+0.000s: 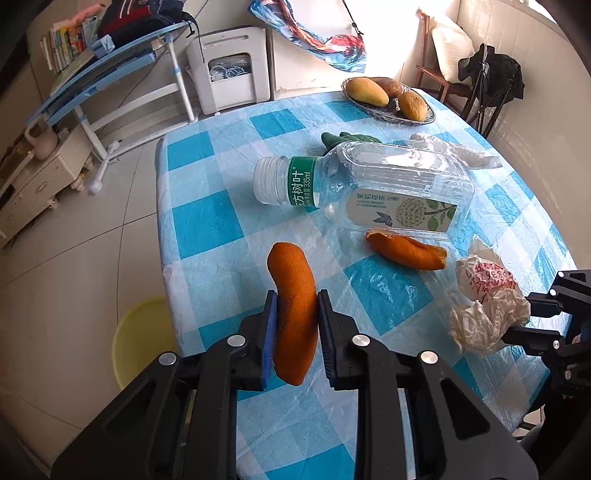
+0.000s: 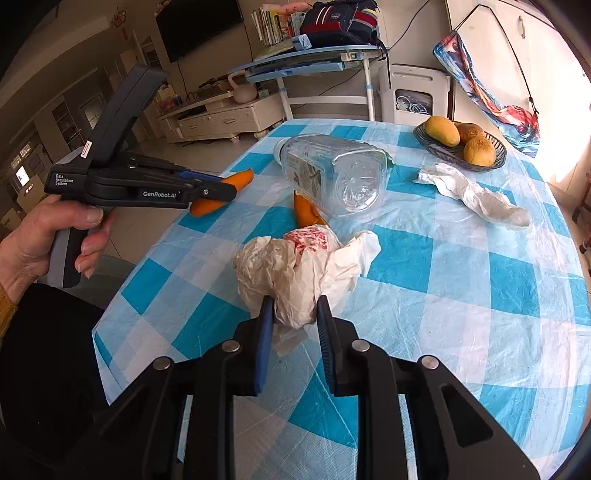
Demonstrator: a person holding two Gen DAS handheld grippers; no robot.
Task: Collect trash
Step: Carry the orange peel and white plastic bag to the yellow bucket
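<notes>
Pale tiled floor (image 1: 92,229) spreads left of the table (image 1: 207,229), which wears a blue-and-white checked cloth. Beyond the table's far edge stand a white appliance (image 1: 229,70) against a cream wall (image 2: 413,33) and, further left, a blue-framed desk (image 2: 317,62) piled with books (image 2: 273,22) and a bag (image 2: 340,18); past the desk are a cream drawer cabinet (image 2: 221,118) and a dark wall television (image 2: 199,26). Right of the table, bright daylight floods in by a hanging patterned cloth (image 2: 484,88), with a wooden chair (image 1: 439,74) and a white pillow (image 1: 450,48) near the far right corner, and a yellow basin (image 1: 144,343) on the floor by the near left edge.
</notes>
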